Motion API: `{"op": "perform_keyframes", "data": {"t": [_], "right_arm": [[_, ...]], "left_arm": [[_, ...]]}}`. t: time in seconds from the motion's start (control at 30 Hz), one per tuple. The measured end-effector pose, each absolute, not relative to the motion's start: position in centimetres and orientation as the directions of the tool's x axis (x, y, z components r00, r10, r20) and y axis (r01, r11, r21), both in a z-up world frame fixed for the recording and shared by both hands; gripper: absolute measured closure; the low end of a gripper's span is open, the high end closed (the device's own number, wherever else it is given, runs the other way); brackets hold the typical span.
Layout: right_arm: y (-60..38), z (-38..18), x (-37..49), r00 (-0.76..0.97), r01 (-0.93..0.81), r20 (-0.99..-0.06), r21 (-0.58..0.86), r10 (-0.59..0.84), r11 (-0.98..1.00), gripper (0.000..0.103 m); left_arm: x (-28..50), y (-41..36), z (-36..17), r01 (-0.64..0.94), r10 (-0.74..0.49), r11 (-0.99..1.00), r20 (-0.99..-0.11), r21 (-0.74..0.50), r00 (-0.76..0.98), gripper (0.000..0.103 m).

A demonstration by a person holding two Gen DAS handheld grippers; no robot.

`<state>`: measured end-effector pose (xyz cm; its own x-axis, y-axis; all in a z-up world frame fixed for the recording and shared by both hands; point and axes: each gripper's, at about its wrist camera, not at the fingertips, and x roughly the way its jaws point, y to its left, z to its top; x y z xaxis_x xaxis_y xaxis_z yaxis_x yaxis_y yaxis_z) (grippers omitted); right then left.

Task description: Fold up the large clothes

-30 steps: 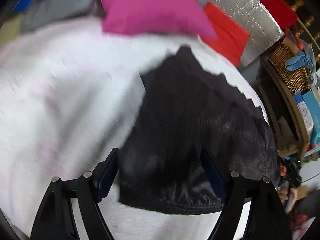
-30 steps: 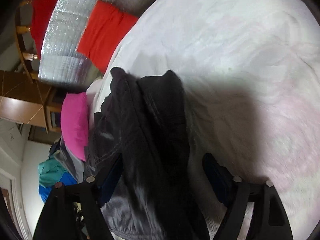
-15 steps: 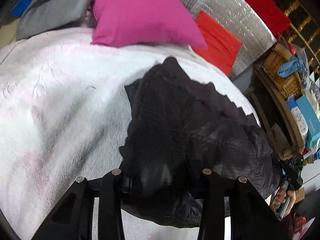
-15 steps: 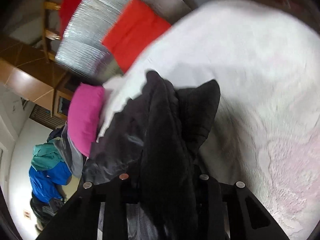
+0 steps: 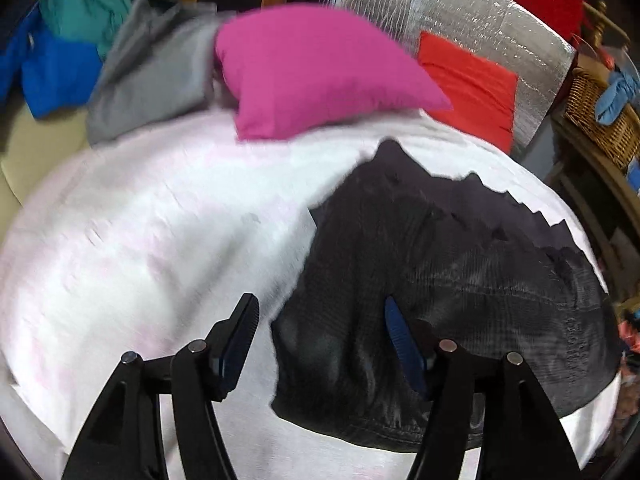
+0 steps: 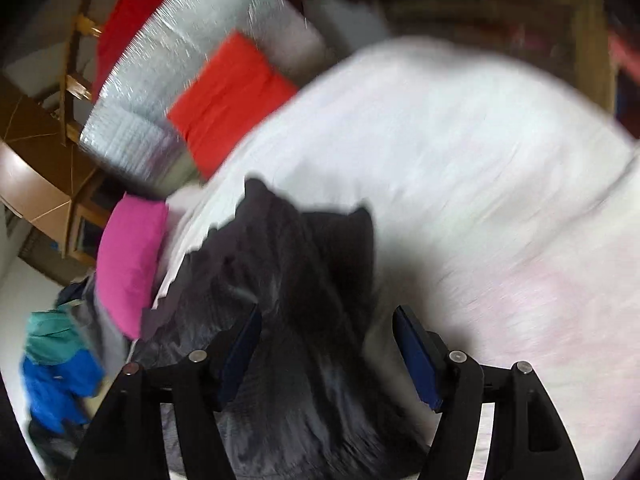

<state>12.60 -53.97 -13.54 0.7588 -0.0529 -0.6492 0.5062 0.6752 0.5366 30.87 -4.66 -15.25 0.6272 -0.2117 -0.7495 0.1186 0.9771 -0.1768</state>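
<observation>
A dark grey-black garment (image 5: 440, 280) lies bunched on the white bed cover (image 5: 160, 240), right of the middle in the left wrist view. My left gripper (image 5: 320, 328) is open over its near left edge, holding nothing. In the right wrist view the garment (image 6: 304, 300) lies heaped on the cover (image 6: 480, 200). My right gripper (image 6: 326, 336) is open above it, with cloth showing between the fingers but not pinched.
A pink pillow (image 5: 320, 72) and a red cushion (image 5: 468, 80) lie at the head of the bed before a silver foil panel (image 5: 460, 8). Grey, blue and teal clothes (image 5: 100, 52) are piled at the far left. A wicker basket (image 5: 600, 120) stands at the right.
Both grippers were shut on the dark garment half a second ago and have opened and let it go. Both views have pulled back a little and are motion-blurred.
</observation>
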Motion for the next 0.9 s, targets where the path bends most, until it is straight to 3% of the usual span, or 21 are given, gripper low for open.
{"op": "perform_keyframes", "data": {"t": [0.17, 0.23, 0.3, 0.47, 0.77, 0.9], "right_arm": [[-50.2, -9.9, 10.3, 0.85, 0.412, -0.505, 0.463, -0.149, 0.785, 0.033], [-48.5, -9.2, 10.3, 0.863, 0.384, -0.482, 0.433, -0.151, 0.815, 0.047], [-46.6, -9.0, 10.2, 0.866, 0.358, -0.481, 0.408, -0.136, 0.84, 0.05], [-44.4, -10.5, 10.9, 0.819, 0.366, -0.561, 0.349, -0.121, 0.863, 0.05], [-47.7, -13.7, 11.5, 0.746, 0.463, -0.66, 0.423, -0.086, 0.779, 0.05], [-48.2, -15.3, 12.7, 0.685, 0.487, -0.725, 0.384, -0.069, 0.784, 0.049]], "left_arm": [[30.1, -4.3, -13.6, 0.096, -0.155, 0.988, -0.685, -0.123, 0.712, 0.034], [29.4, -4.0, -13.3, 0.093, -0.148, 0.989, -0.667, -0.118, 0.73, 0.033], [29.0, -3.9, -13.0, 0.092, -0.135, 0.991, -0.657, -0.101, 0.742, 0.033], [27.0, -4.1, -12.3, 0.101, -0.11, 0.994, -0.626, -0.05, 0.772, 0.033], [25.3, -5.0, -11.6, 0.13, -0.105, 0.991, -0.588, 0.001, 0.802, 0.032], [25.3, -6.2, -11.8, 0.157, -0.119, 0.988, -0.593, 0.012, 0.796, 0.032]]}}
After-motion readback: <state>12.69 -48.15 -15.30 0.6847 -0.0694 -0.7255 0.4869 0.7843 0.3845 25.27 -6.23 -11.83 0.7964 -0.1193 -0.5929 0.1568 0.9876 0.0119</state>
